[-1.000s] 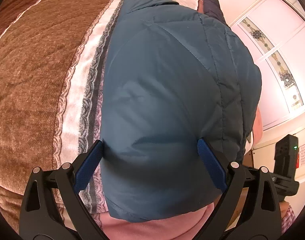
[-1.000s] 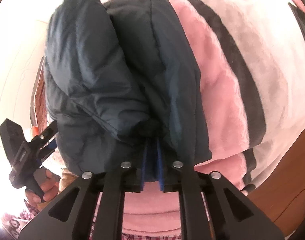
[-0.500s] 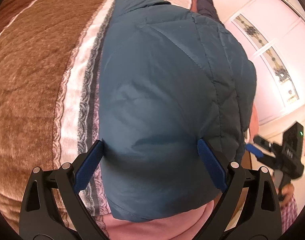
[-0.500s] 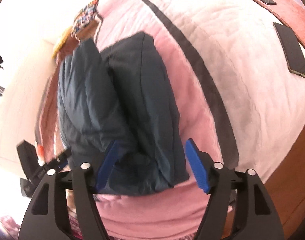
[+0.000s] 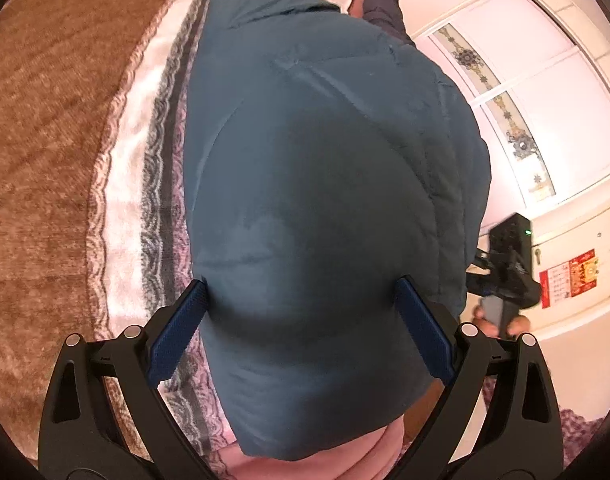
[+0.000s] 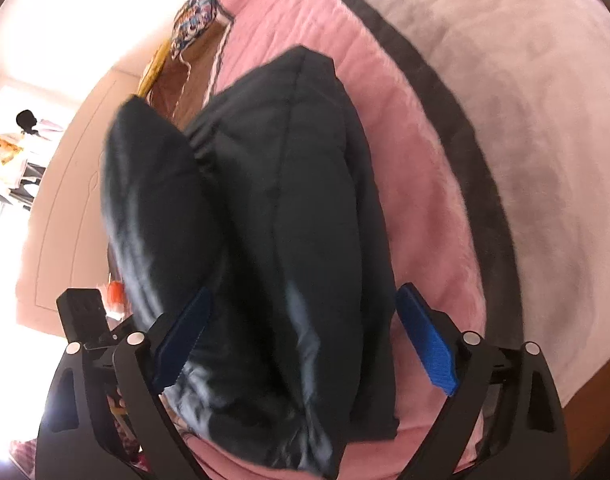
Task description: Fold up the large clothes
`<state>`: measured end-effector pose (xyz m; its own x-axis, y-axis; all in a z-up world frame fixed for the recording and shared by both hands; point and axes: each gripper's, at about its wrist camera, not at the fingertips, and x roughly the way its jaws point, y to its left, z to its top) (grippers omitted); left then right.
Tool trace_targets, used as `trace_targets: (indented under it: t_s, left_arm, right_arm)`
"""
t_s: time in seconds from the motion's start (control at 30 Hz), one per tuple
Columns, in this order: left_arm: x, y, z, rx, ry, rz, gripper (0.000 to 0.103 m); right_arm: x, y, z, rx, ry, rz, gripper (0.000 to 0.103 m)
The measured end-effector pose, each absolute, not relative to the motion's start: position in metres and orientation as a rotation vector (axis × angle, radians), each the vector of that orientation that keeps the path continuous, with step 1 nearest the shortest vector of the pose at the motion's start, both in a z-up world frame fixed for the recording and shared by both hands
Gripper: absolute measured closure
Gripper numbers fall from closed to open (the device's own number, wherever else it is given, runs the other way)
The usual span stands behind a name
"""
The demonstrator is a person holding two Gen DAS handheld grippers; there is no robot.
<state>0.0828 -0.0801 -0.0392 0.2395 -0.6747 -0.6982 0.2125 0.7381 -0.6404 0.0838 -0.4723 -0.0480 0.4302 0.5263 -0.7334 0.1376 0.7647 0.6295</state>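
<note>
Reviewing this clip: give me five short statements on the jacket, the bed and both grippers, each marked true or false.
1. The jacket lies folded on the bed. True.
2. The right gripper is clamped on the jacket. False: its fingers are spread and opening, with the jacket between them, ungripped.
3. The left gripper is open. True.
4. The jacket is bright red. False: it is dark blue.
5. The blanket beside the jacket in the right wrist view is pink. True.
</note>
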Motion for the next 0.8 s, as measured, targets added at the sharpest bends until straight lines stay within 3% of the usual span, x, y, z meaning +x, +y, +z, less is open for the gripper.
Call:
trace_targets:
  t_s: [0.27,0.33,0.4,0.43,0.47,0.5,0.6,0.8]
  left_arm:
    - [0.095,-0.088,-0.047,-0.462,1.197,-0.683,0.008]
    - [0.095,-0.091,-0.047,-0.462,1.19,-0.689,0.011]
    - [0.09,-0.096,-0.041,-0.434,1.161,-0.695,0.02]
    - [0.089,-0.098,-0.038,-0.411,1.143,-0.699,0.022]
    - [0.087,-0.102,-0.034,-0.376,1.12,-0.701,0.026]
    - [0.085,-0.104,-0.03,-0.356,1.103,-0.703,0.029]
    - [0.086,-0.1,-0.023,-0.355,1.058,-0.707,0.036]
    - [0.109,-0.072,0.001,-0.332,0.957,-0.655,0.039]
  right_arm:
    - [0.108,-0.471,-0.101,0.83,1.222,0.316,0.01]
    - [0.113,-0.463,-0.109,0.839,1.216,0.325,0.012]
    - [0.113,-0.459,-0.106,0.827,1.194,0.344,0.032]
    - [0.111,-0.458,-0.103,0.821,1.176,0.352,0.036]
    - [0.11,-0.457,-0.1,0.81,1.16,0.361,0.06]
    - [0.108,-0.454,-0.096,0.83,1.129,0.413,0.068]
    - [0.105,-0.444,-0.085,0.774,1.098,0.389,0.075]
    - [0.113,-0.407,-0.053,0.685,0.998,0.427,0.079]
